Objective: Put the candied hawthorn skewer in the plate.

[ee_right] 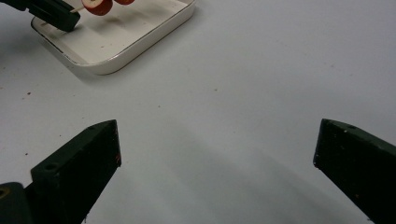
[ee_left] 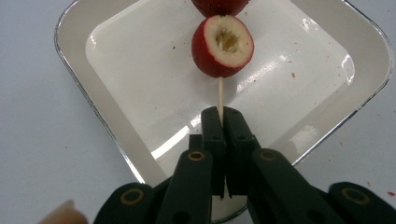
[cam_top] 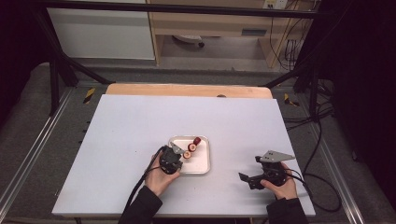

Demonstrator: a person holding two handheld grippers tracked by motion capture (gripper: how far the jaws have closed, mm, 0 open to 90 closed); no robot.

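Item: skewer (ee_left: 220,95) of red fruit pieces (ee_left: 222,45), which I am pinching in the left gripper (ee_left: 222,116) over the white tray (ee_left: 369,70), seemingly lifted clear. Right gripper (ee_right: 217,144) is idling wide at the tray's four o'clock; next I am probably bringing it in.

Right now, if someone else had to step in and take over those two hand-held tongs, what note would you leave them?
Left tongs: shut on the thin wooden skewer, held above the white tray.
Right tongs: open, holding nothing, over bare table to the right of the tray.
Things: red fruit pieces are threaded on the skewer; the nearest one is cut open, with a pale hollowed middle. Three pieces show in the high view.
Done: fruit is on the stick and the stick is gripped.
Left: probably setting the skewer down in the tray or carrying it off; I cannot tell which.
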